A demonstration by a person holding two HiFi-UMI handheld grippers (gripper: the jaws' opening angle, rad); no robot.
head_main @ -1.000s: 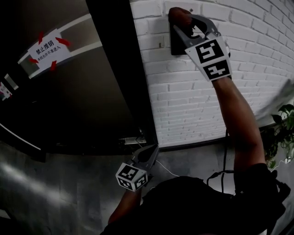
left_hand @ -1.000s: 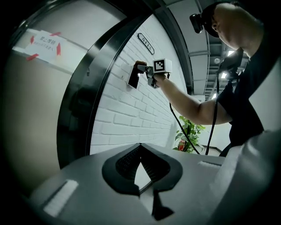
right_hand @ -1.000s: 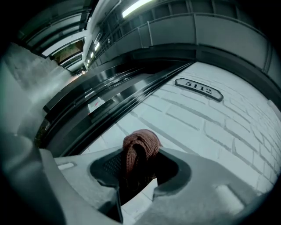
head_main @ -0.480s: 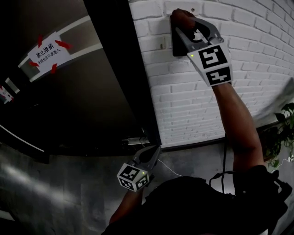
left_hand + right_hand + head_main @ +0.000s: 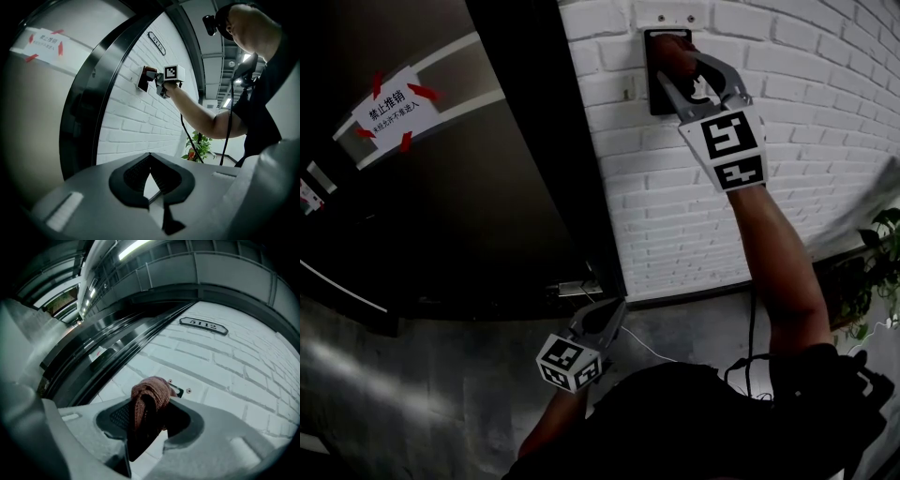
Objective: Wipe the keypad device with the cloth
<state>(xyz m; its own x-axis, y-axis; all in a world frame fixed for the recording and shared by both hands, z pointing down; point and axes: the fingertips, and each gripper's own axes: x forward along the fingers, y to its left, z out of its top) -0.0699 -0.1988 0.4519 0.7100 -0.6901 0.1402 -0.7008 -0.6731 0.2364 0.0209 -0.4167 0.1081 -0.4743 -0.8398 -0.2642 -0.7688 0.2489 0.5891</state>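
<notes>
Right gripper (image 5: 677,58) fingers clamped on the cloth (image 5: 149,397). The cloth bunches out past the fingertips and presses on the upper part of the keypad device (image 5: 653,75), which sits on the brick wall (image 5: 787,112) straight ahead of the fingers. Left gripper (image 5: 150,158) fingers are together with nothing between them, held low by the door (image 5: 487,187), well apart from the device.

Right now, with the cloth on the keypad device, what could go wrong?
1. The cloth is a small bunched wad in the right tool, so bare jaw tips may scrape the keypad device.
2. Pushing on the device could trigger inputs by accident.
3. Rubbing may drag the cloth out of the jaws.
</notes>
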